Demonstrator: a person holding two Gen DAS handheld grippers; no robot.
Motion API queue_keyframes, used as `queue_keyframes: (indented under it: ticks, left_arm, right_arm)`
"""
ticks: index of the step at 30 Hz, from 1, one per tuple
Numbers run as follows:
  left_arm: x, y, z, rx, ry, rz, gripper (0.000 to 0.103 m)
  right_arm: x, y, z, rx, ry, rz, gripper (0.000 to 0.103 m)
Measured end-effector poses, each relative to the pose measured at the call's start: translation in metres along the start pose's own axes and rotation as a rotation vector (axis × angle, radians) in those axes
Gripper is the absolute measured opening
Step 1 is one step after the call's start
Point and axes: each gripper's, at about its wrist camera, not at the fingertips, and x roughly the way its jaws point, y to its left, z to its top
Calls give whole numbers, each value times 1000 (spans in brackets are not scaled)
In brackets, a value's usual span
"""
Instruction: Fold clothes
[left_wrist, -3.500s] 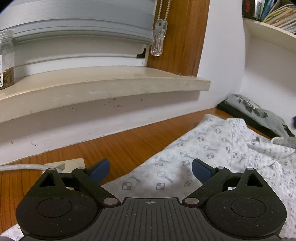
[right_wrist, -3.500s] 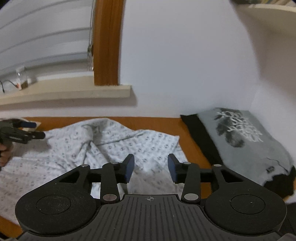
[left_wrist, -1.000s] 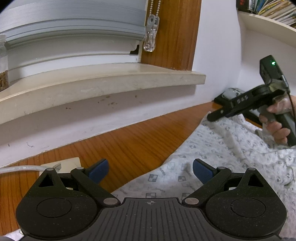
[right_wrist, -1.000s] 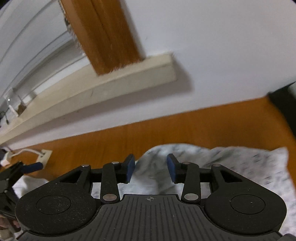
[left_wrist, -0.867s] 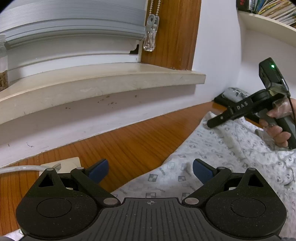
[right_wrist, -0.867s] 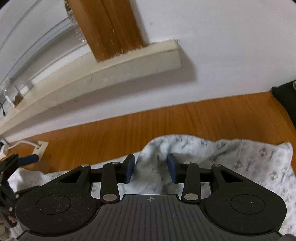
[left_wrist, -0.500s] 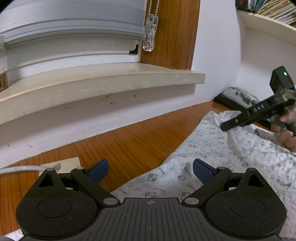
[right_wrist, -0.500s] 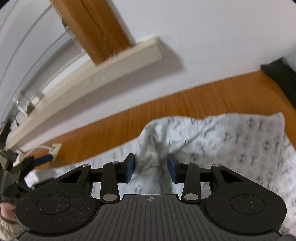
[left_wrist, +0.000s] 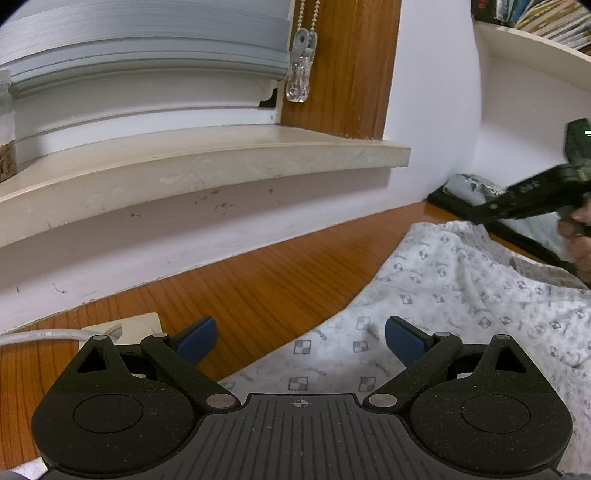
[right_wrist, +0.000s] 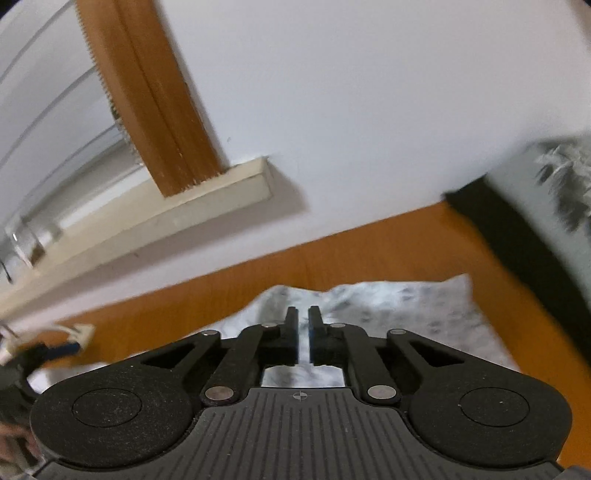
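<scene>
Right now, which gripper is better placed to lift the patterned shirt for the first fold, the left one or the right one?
The right. The right gripper is closing its jaws around a raised fold of the patterned shirt. The left gripper hangs wide open over the shirt's near edge, gripping nothing.

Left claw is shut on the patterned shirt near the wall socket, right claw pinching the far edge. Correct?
Not quite. The left claw is open over the patterned shirt, pads wide apart, as the left wrist view shows. The right claw is closing on a fold at the far edge.
</scene>
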Motion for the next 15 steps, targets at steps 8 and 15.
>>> queue_keyframes:
  ticks: [8,15]
  left_arm:
    - [1,-1,1,1,8,-1,98]
    - [1,-1,1,2,6,1,98]
  right_arm:
    - [35,36,-16,-64,115,70,15]
    - [14,52,-34,-107,97,104,37]
